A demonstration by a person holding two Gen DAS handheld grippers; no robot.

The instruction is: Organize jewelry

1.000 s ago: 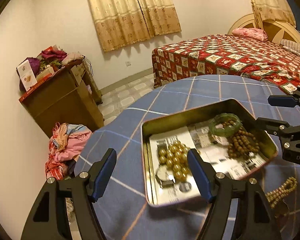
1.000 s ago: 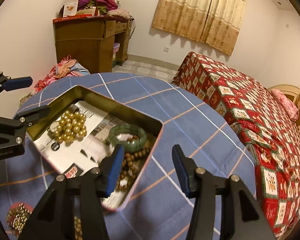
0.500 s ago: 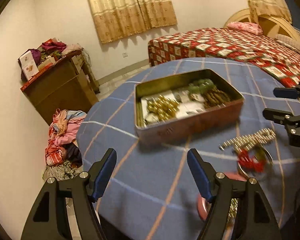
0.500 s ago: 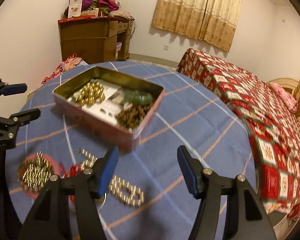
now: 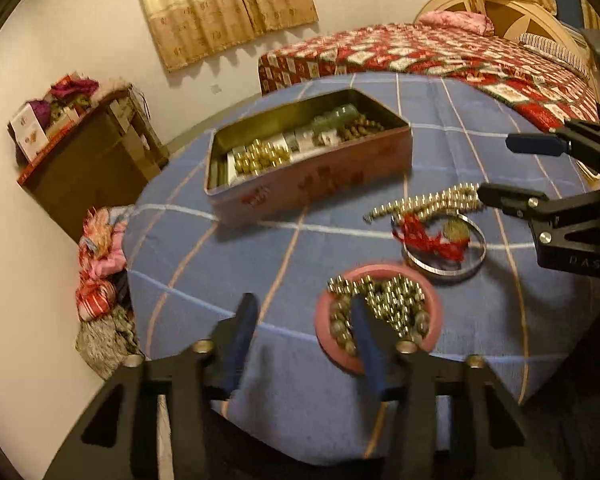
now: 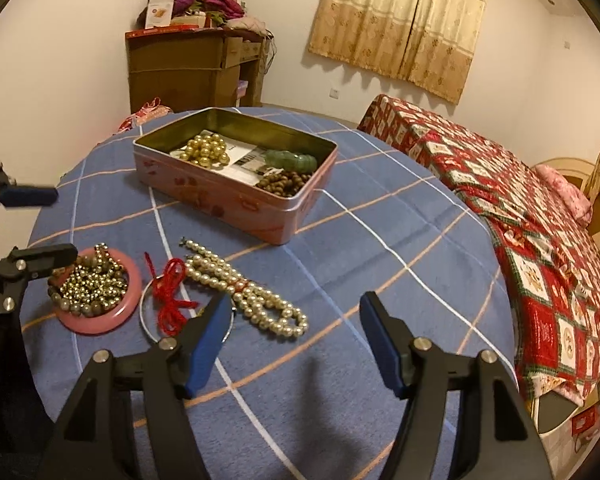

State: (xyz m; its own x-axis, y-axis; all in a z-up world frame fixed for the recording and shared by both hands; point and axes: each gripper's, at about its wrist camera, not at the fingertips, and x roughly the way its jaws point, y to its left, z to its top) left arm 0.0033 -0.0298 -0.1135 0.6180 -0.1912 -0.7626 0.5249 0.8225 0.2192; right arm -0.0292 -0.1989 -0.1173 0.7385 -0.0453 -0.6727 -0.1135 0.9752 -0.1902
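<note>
Both grippers are pulling back from the tin (image 6: 236, 184), which a second ago filled each view and is now sitting farther off at 12 o'clock. The pink bangle (image 6: 96, 322) heaped with beads, the red cord (image 6: 172, 304) and the pearl strand (image 6: 244, 296) are coming into sight nearer the cameras.

Both wrist views look down from the table's near edge, sharing the tin (image 5: 312, 176) (image 6: 236, 196) and loose jewelry.
</note>
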